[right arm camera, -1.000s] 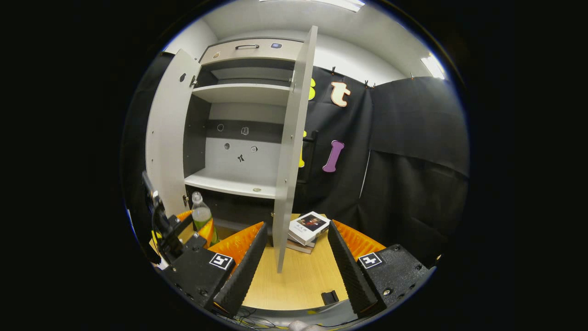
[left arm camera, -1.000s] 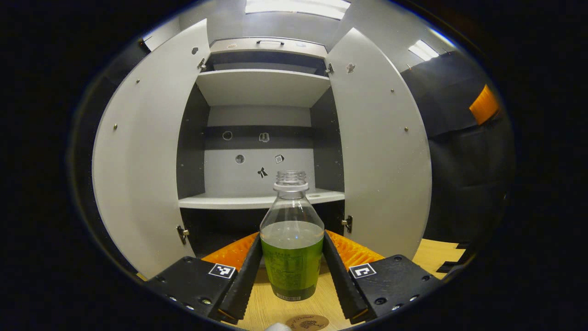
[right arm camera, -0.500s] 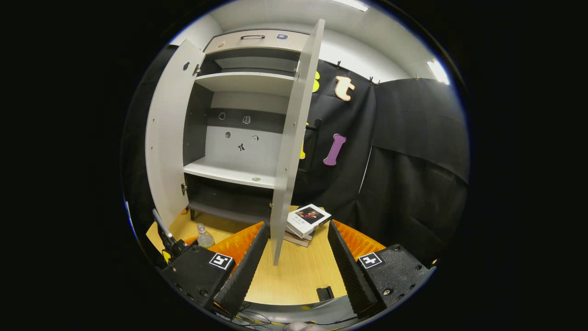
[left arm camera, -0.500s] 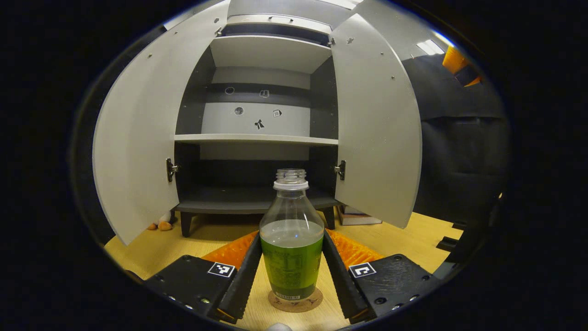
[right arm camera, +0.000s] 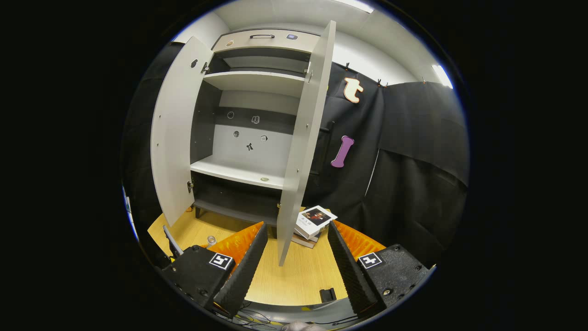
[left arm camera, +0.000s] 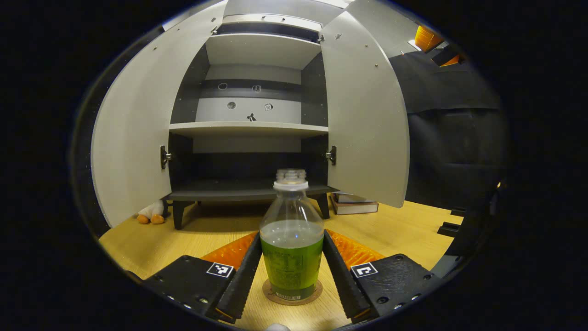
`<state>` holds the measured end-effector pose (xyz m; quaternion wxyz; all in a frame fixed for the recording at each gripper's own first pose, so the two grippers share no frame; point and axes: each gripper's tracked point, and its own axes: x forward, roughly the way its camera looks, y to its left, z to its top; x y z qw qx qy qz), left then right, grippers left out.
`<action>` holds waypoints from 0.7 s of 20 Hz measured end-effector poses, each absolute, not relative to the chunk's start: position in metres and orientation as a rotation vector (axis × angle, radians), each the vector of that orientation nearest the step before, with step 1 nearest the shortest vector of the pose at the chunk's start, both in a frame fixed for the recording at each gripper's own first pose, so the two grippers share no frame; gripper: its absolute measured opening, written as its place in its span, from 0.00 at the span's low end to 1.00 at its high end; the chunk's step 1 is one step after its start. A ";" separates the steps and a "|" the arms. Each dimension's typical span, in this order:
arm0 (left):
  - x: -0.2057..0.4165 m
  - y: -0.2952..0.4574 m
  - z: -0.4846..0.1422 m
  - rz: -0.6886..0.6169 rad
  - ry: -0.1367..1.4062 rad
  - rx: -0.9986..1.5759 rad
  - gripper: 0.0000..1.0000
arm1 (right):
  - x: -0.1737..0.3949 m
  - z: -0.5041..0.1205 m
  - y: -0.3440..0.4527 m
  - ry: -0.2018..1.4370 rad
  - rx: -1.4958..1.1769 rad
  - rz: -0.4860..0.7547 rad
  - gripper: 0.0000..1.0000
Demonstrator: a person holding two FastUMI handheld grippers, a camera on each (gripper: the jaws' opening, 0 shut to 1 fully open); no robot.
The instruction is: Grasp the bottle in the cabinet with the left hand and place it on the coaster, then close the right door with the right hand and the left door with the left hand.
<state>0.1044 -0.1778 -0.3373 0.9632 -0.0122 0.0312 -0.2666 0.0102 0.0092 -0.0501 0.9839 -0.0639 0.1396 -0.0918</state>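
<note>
Bottle (left arm camera: 291, 248) stands on the coaster (left arm camera: 292, 298), still clamped between the left gripper's (left arm camera: 292, 269) fingers, so release remains. Right gripper (right arm camera: 294, 257) is spread apart, the right door (right arm camera: 303, 151) at its 12 o'clock; both doors, including the left door (left arm camera: 133, 138), look open.

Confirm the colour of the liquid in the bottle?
Green, filling the lower part of the clear bottle; clearest in the left gripper view.

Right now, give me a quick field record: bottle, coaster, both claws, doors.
bottle: upright, cap off, part full of green liquid, standing on the coaster
coaster: round, on the wooden floor, under the bottle
left claw: fingers pressed on both sides of the bottle
right claw: open, holding nothing, facing the edge of the right door
right door: open
left door: open
cabinet: shelves bare
</note>
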 end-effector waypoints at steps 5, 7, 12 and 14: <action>0.102 -0.179 -0.338 -0.556 0.086 -0.002 0.86 | 0.007 -0.053 0.008 0.289 -0.118 -0.187 0.82; 0.104 -0.178 -0.322 -0.557 0.060 0.002 0.96 | 0.007 -0.051 0.010 0.282 -0.113 -0.184 0.82; 0.111 -0.170 -0.268 -0.521 -0.012 0.050 0.96 | 0.004 -0.048 0.011 0.264 -0.104 -0.179 0.82; 0.110 -0.172 -0.246 -0.541 -0.004 0.032 0.96 | 0.004 -0.042 0.011 0.245 -0.099 -0.180 0.82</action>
